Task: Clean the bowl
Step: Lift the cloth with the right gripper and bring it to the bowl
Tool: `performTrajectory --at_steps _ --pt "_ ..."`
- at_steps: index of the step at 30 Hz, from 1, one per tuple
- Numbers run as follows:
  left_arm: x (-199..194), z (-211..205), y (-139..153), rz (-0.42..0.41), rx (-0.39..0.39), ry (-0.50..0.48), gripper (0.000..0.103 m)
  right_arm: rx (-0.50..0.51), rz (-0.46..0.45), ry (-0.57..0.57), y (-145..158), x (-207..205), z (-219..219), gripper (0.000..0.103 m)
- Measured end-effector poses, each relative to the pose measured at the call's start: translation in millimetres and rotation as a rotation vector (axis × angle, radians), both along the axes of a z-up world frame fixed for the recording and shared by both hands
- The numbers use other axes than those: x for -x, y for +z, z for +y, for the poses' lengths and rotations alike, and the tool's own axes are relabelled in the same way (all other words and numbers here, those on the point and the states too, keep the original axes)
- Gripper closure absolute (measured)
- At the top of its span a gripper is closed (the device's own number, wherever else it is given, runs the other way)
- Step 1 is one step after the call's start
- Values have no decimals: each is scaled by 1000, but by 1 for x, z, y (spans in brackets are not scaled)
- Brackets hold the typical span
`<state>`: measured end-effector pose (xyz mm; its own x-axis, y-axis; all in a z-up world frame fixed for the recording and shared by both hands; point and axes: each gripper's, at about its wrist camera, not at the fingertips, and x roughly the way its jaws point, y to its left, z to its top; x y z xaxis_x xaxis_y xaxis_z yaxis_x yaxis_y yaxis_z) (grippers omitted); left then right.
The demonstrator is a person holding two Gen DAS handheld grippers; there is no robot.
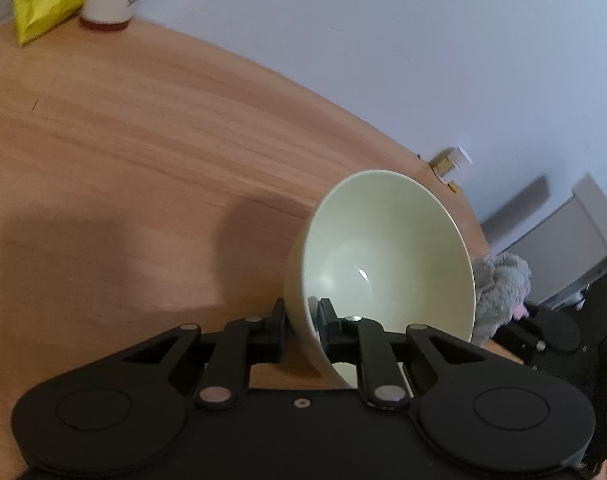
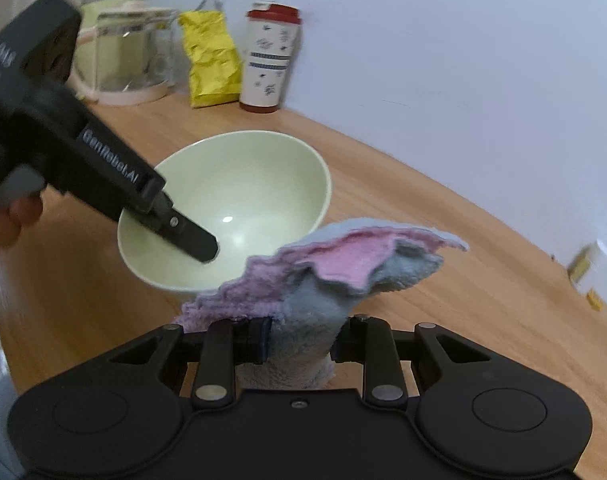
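1. Two black two-finger grippers work over a light wooden tabletop (image 2: 383, 184) that stands against a pale wall.
2. The left gripper (image 1: 303, 320) is clamped on the rim of a pale green glazed ceramic bowl (image 1: 383, 248): one finger sits inside the wall, the other outside.
3. In the left wrist view the bowl is tilted, its opening turned toward the right, with its lower edge near the tabletop.
4. In the right wrist view the same bowl (image 2: 239, 196) sits left of centre, and a finger of the left gripper (image 2: 191, 240) reaches into it over the near rim.
5. A person's hand (image 2: 7, 220) holds the left gripper's handle at the left edge of that view.
6. The right gripper (image 2: 301, 340) is closed on a fluffy grey-and-pink cleaning cloth (image 2: 335, 268), which bunches up between the fingers and fans out above them.
7. The cloth is just beside the bowl's near right rim; whether it touches cannot be told.
8. At the far side of the table, by the wall, stand a white patterned tumbler with a red lid (image 2: 269, 56), a crumpled yellow foil bag (image 2: 211, 64) and a clear glass kettle (image 2: 123, 56).
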<state>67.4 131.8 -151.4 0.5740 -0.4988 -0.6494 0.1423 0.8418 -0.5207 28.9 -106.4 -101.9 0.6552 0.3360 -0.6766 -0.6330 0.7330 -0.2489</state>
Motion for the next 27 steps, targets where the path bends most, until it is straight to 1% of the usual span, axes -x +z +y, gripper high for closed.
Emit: performTrajectory --at_steps 3,5,7,9,11,13,15,16,17,20,23,25,27 --pt "-3 -7 5 -19 -45 -20 86 8 -5 17 2 2 -1 73" --pt "-2 -13 7 -50 -97 -39 85 7 -5 25 5 2 -5 73" --pt "-1 -18 7 -60 -117 -50 84 -18 1 10 12 1 -13 73" --pt "-3 -21 6 -58 -117 -57 84 -48 7 -9 15 -2 -18 73" --pt "-6 -24 4 -62 -119 -66 84 -132 37 -47 22 -8 -32 73" --pt "-5 -22 4 -73 -126 -78 84 -193 55 -80 25 -13 -41 73" --pt "-5 -20 5 -81 -130 -90 84 -306 104 -126 27 -23 -55 73" --pt "-5 -19 4 -85 -132 -95 84 -316 111 -133 25 -24 -55 73" --pt "-5 -19 5 -91 -135 -102 84 -379 157 -182 20 -33 -62 73" --pt "-5 -19 4 -104 -139 -117 84 -503 245 -253 11 -43 -73 73" --pt "-6 -22 3 -111 -127 -133 84 -720 372 -348 -6 -55 -92 73" --pt "-6 -23 2 -121 -125 -128 84 -840 421 -396 -16 -59 -100 73" --pt "-7 -24 1 -122 -119 -119 83 -887 445 -419 -23 -56 -103 73"
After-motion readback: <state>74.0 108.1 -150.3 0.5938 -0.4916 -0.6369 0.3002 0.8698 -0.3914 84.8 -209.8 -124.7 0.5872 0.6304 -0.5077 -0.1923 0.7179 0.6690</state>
